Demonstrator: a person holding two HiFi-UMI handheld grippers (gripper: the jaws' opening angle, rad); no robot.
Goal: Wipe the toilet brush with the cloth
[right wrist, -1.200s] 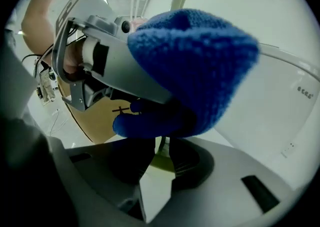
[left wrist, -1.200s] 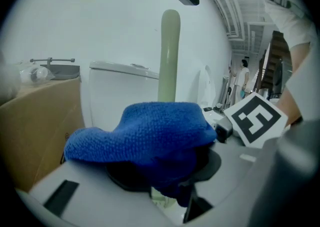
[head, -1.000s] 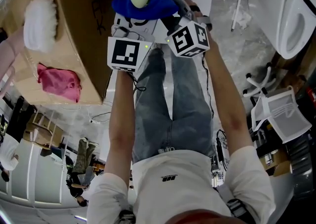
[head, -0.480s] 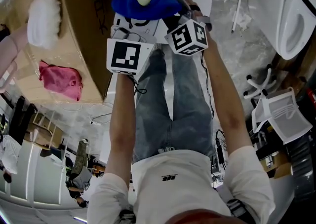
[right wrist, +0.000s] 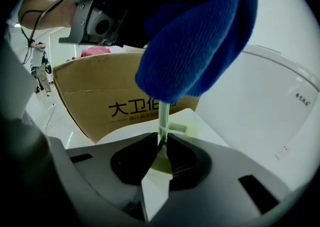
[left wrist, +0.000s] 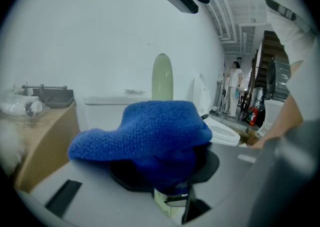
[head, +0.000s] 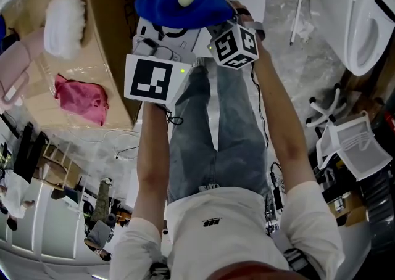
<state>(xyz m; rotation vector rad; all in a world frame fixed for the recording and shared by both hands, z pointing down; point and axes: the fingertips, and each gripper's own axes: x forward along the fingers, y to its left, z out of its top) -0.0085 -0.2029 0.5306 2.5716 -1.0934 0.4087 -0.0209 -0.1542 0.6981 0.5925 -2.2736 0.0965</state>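
Left gripper (left wrist: 167, 178) fingers pinch blue terry cloth (left wrist: 145, 131), wrapped over pale green toilet brush (left wrist: 162, 76); right gripper (right wrist: 161, 143) fingers clamp brush stem.

Both bare arms stretch out from the shoulders at 6 o'clock in the head view toward 12 o'clock. The left forearm (head: 151, 149) runs almost straight up the picture. The right forearm (head: 281, 124) slants toward 11 o'clock, so the two grippers meet close together near the top centre. The left marker cube (head: 150, 78) sits lower and at 8 o'clock from the right marker cube (head: 234, 44). The left gripper (left wrist: 167, 173) is closed on a blue cloth (head: 176, 7) that drapes over its jaws. The right gripper (right wrist: 162, 146) has its jaws pinched together on a thin pale brush handle (right wrist: 162, 116).
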